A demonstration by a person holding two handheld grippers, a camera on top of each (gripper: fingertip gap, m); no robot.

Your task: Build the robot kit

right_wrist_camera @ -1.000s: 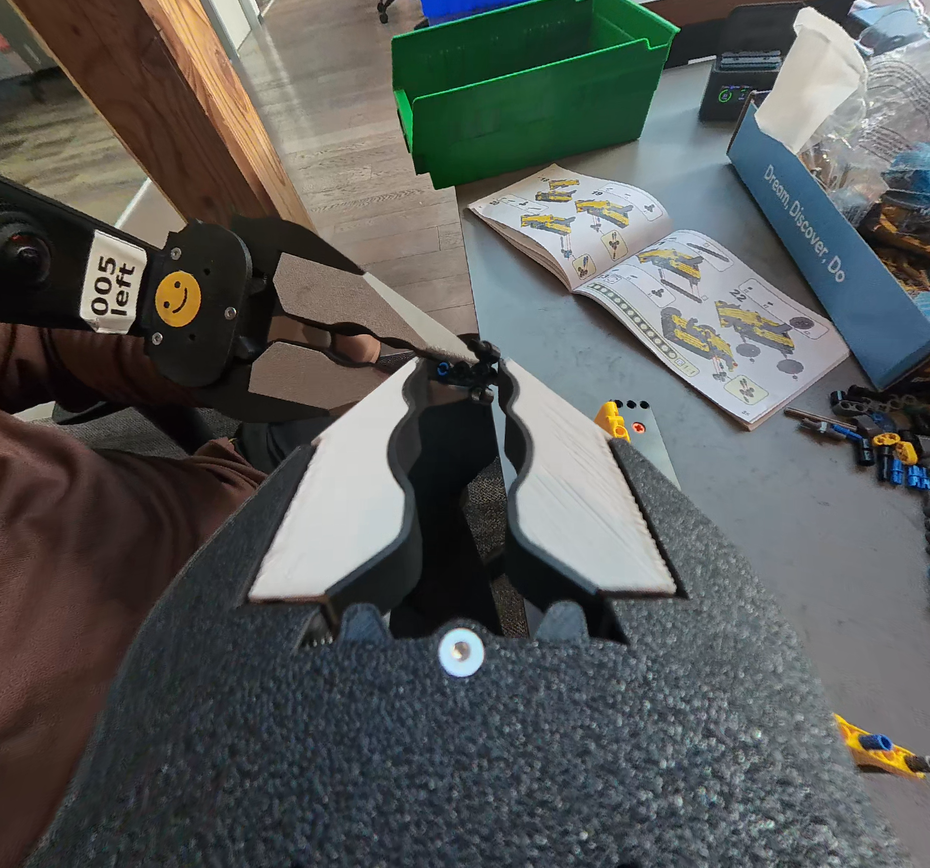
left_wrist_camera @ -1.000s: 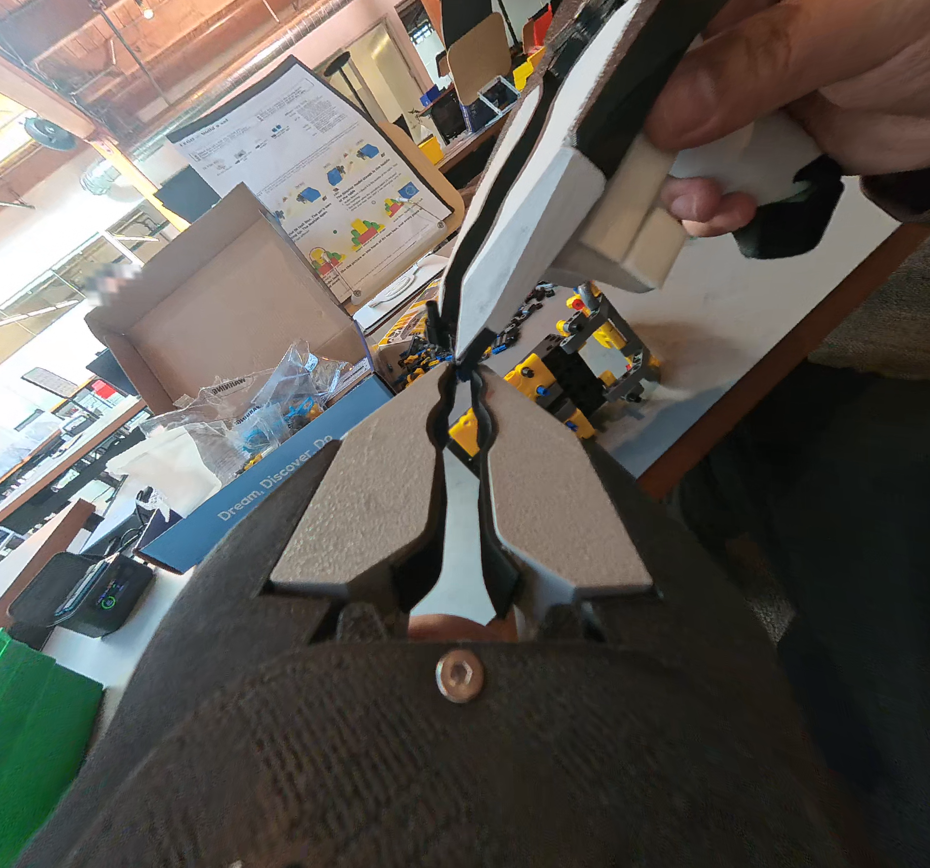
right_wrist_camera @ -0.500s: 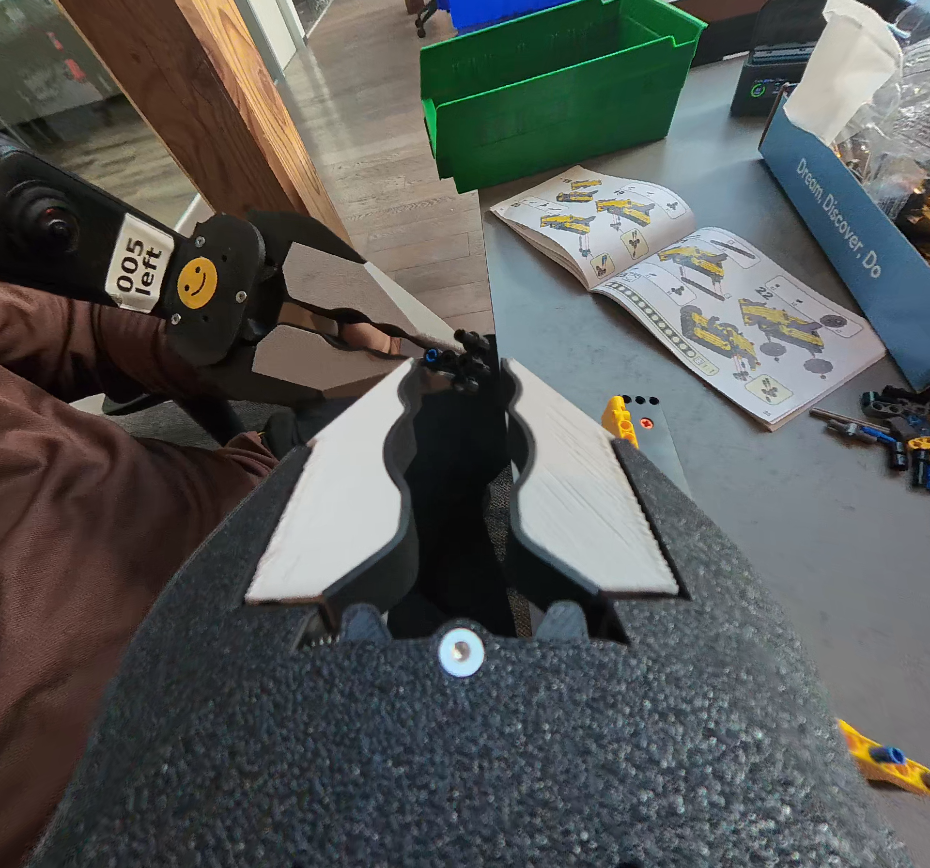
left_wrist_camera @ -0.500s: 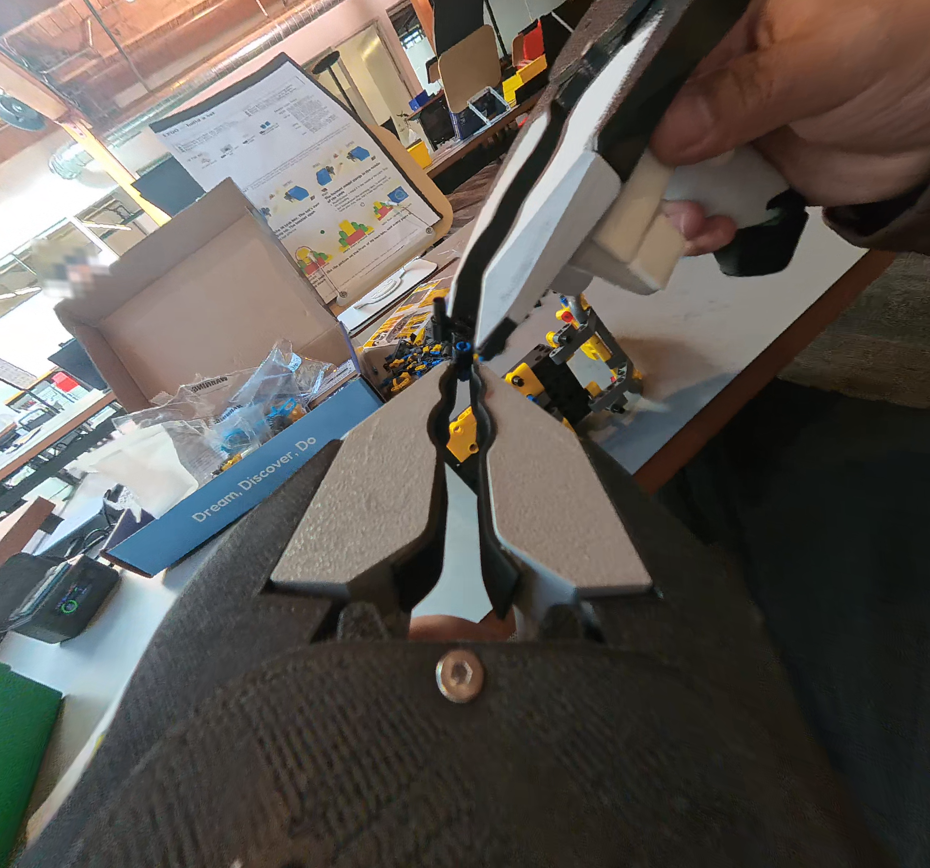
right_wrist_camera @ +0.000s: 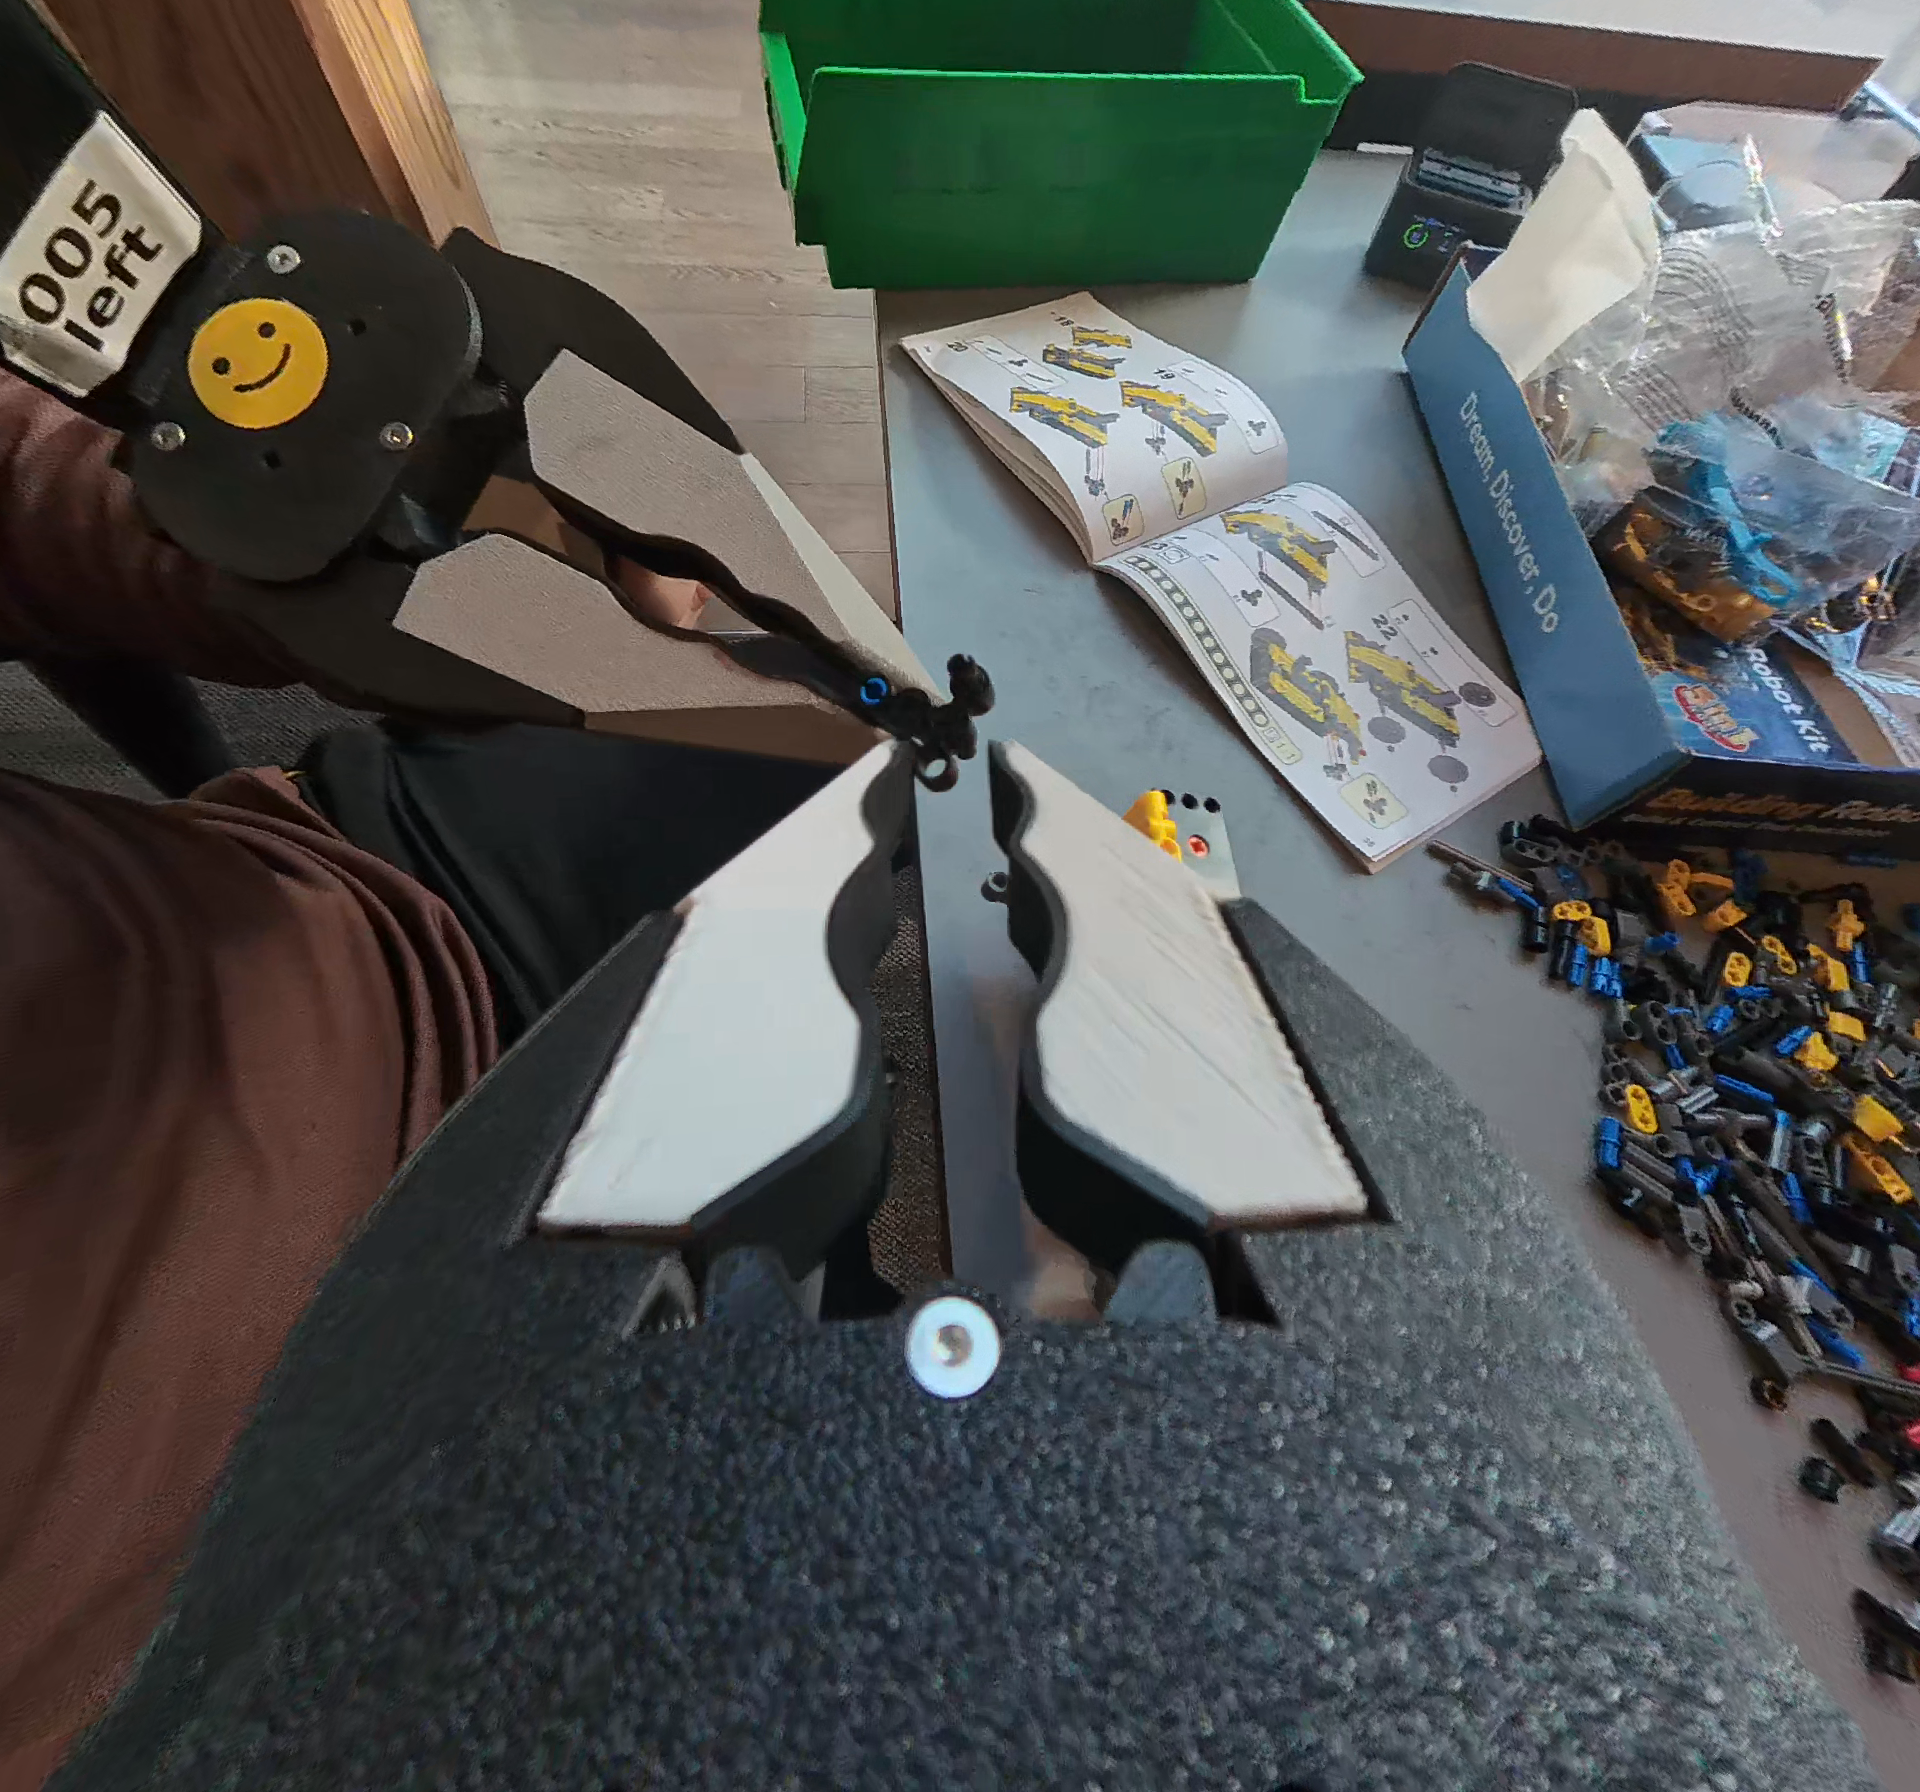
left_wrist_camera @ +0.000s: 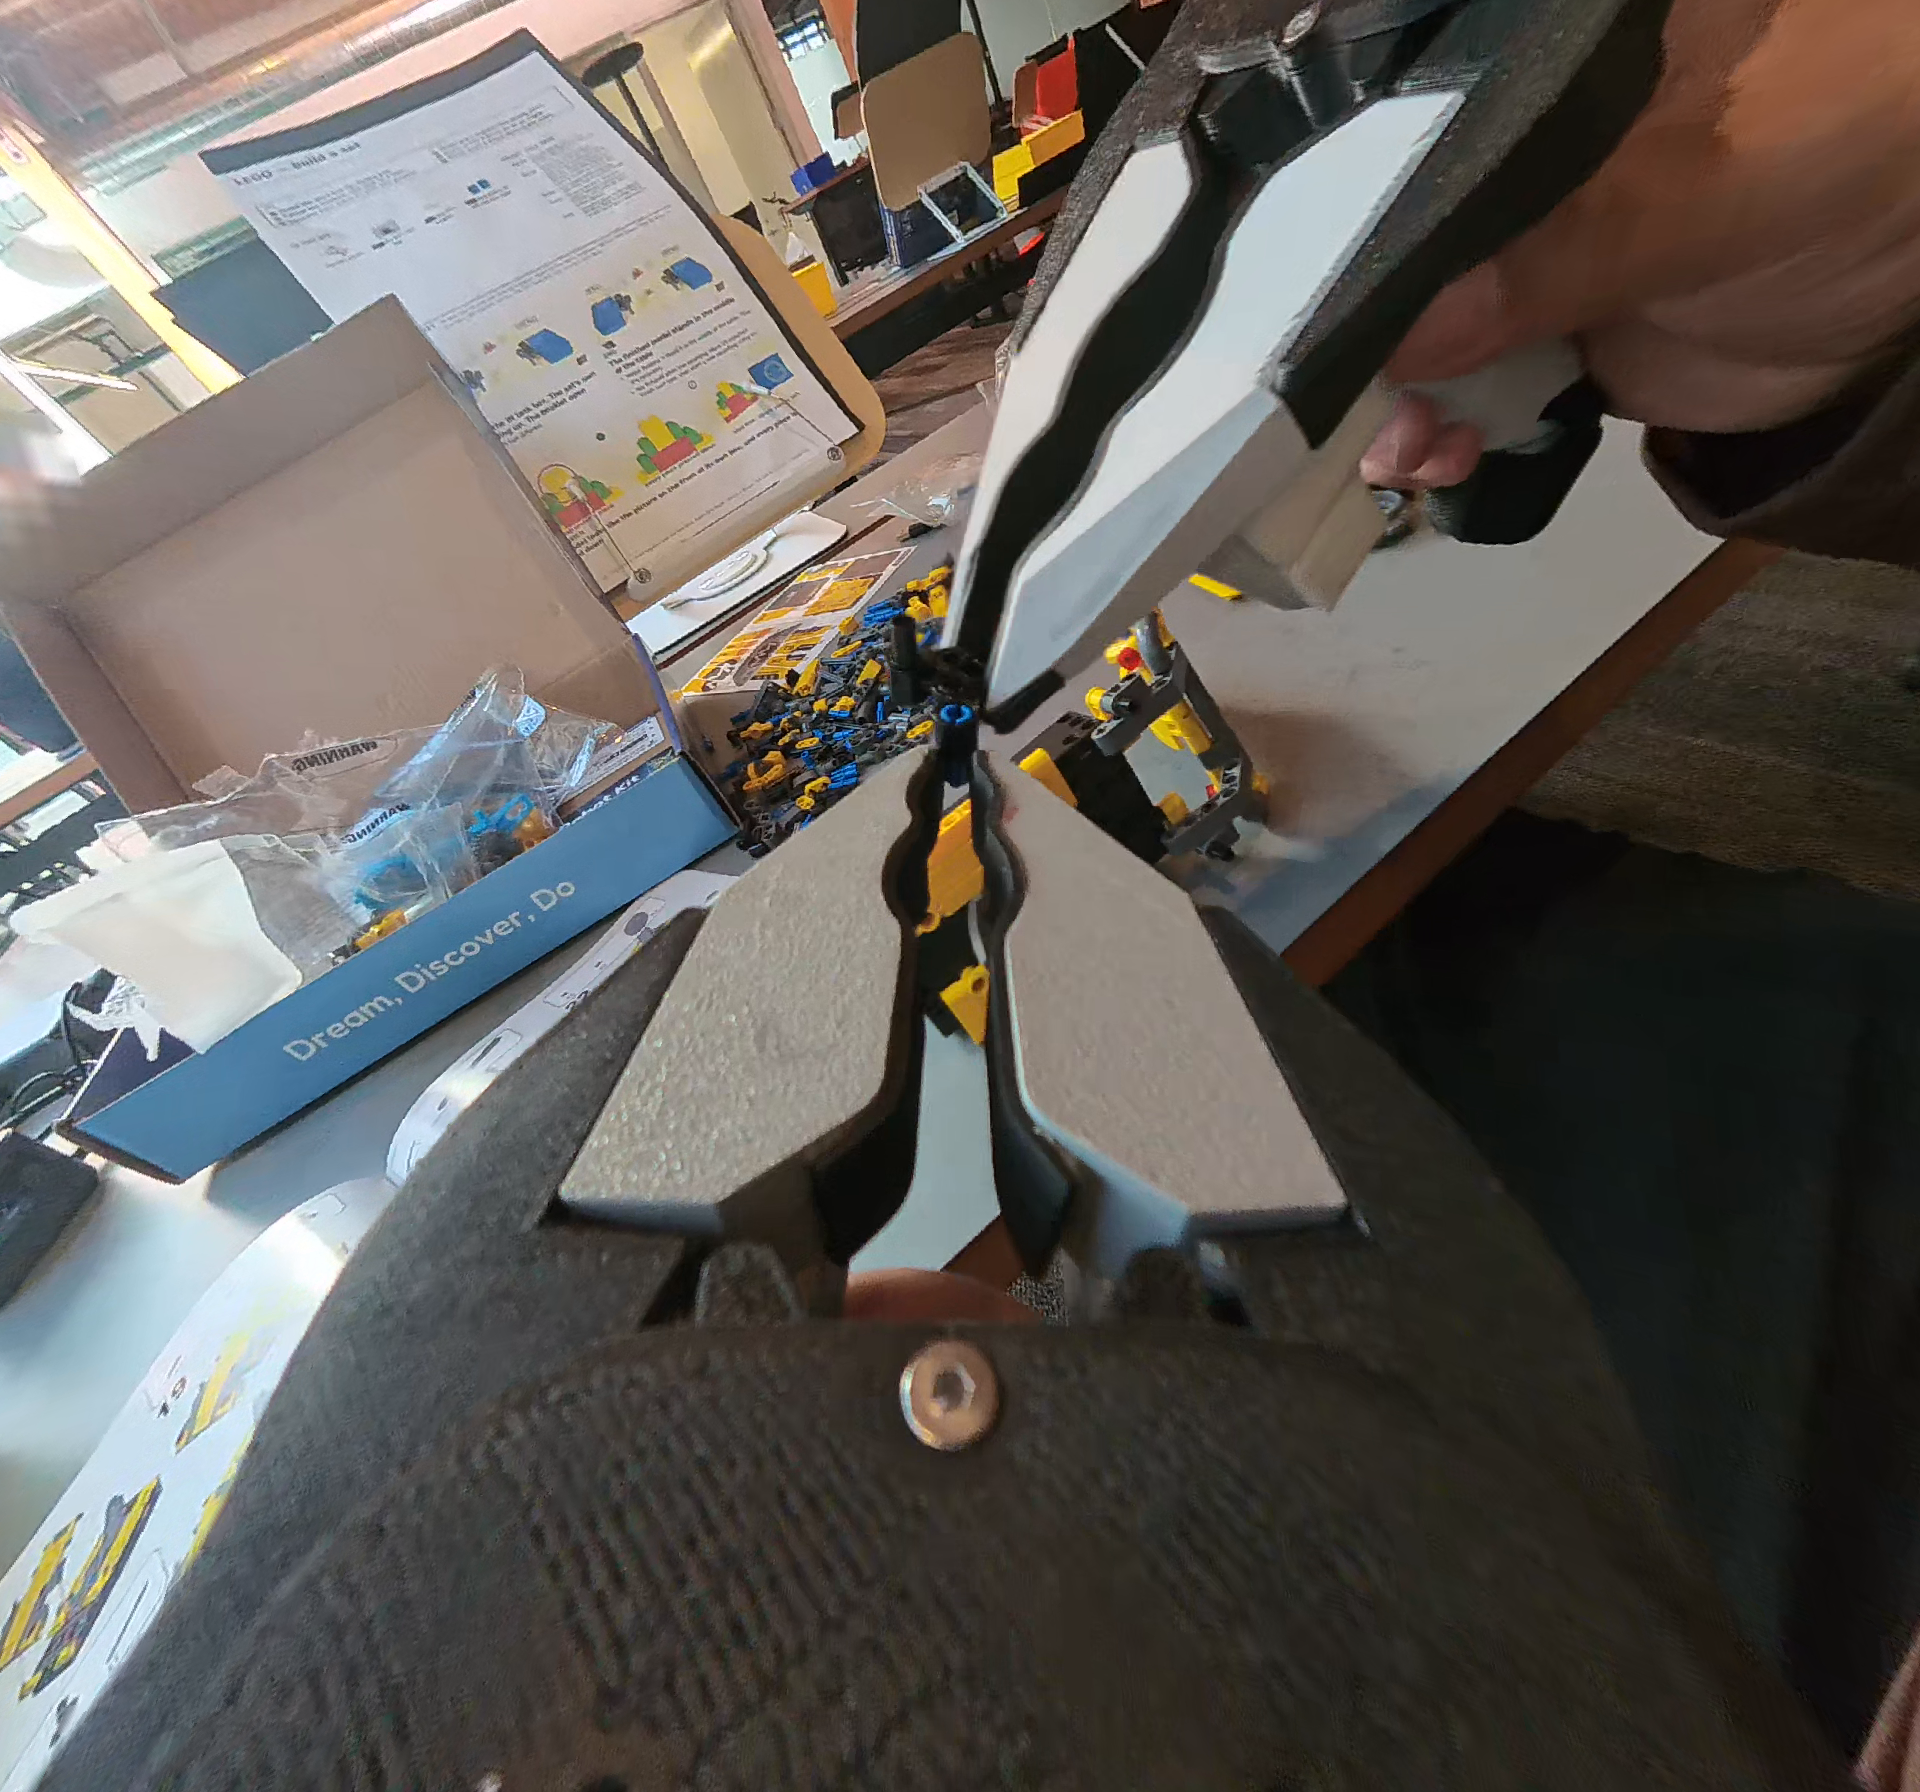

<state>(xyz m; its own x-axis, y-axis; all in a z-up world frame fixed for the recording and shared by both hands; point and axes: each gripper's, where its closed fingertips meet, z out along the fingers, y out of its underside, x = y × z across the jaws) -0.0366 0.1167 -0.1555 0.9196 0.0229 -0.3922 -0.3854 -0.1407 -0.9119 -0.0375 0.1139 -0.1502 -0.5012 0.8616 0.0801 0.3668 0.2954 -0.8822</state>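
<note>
Jaws: left gripper (right_wrist_camera: 831,677) pinched on small black connector piece (right_wrist_camera: 948,716) with blue pin, right gripper (right_wrist_camera: 951,771) parted just at its 6 o'clock, loose parts pile (right_wrist_camera: 1756,1067) at 3 o'clock; steady, aligned grip advisable.

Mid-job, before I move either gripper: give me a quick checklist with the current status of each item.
1. Left gripper shut on the black piece: ok.
2. Right gripper open, nothing between its fingers: ok.
3. Right gripper clear of the black piece: cannot tell; the piece sits right at one fingertip.
4. Booklet lying open on the table: ok.
5. Loose parts away from both grippers: ok, heaped farther right.
</note>
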